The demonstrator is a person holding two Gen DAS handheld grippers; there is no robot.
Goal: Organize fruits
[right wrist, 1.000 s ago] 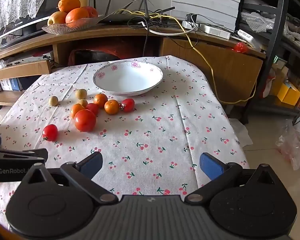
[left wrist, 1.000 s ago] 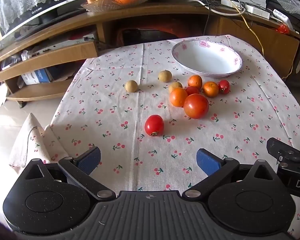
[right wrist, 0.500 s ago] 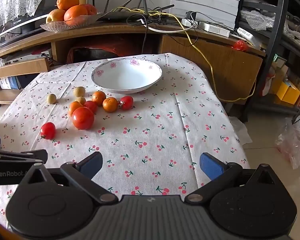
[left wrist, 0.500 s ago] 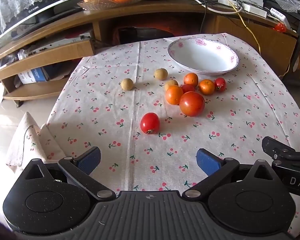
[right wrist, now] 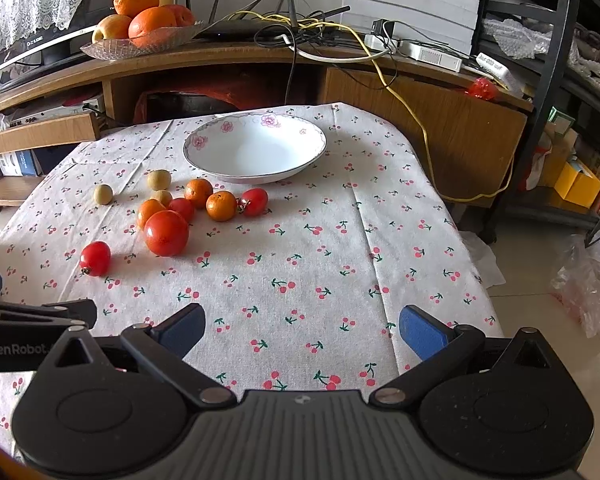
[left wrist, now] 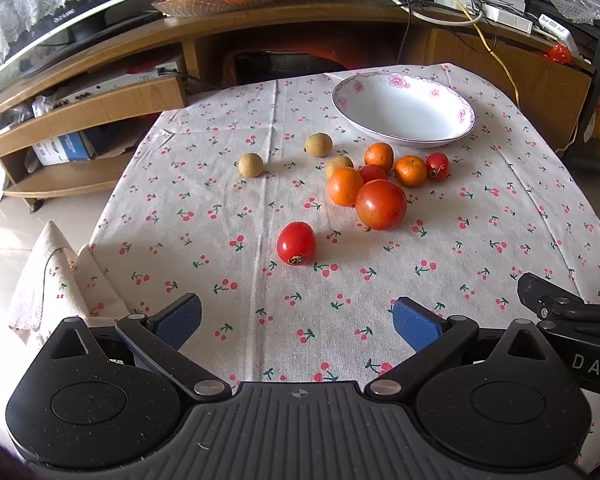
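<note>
A white flowered bowl (left wrist: 404, 110) (right wrist: 256, 148) stands empty at the far side of the cherry-print table. In front of it lie several fruits: a big tomato (left wrist: 381, 205) (right wrist: 166, 233), small oranges (left wrist: 345, 186) (right wrist: 221, 205), small red tomatoes and tan longans (left wrist: 251, 165). One small tomato (left wrist: 296, 243) (right wrist: 95, 258) lies apart, nearest me. My left gripper (left wrist: 296, 322) is open above the near table edge, right in front of that tomato. My right gripper (right wrist: 302, 330) is open too, over bare cloth to the right of the fruit.
A wooden TV stand behind the table carries a glass dish of oranges and an apple (right wrist: 140, 20), a router and tangled cables (right wrist: 300, 32). A black metal rack (right wrist: 556, 60) and boxes stand at right. The cloth hangs off the table's left edge (left wrist: 52, 272).
Both grippers have drawn back and tilted slightly, so the fruit and bowl sit a little lower and nearer the middle of each view. No fruit has moved.
</note>
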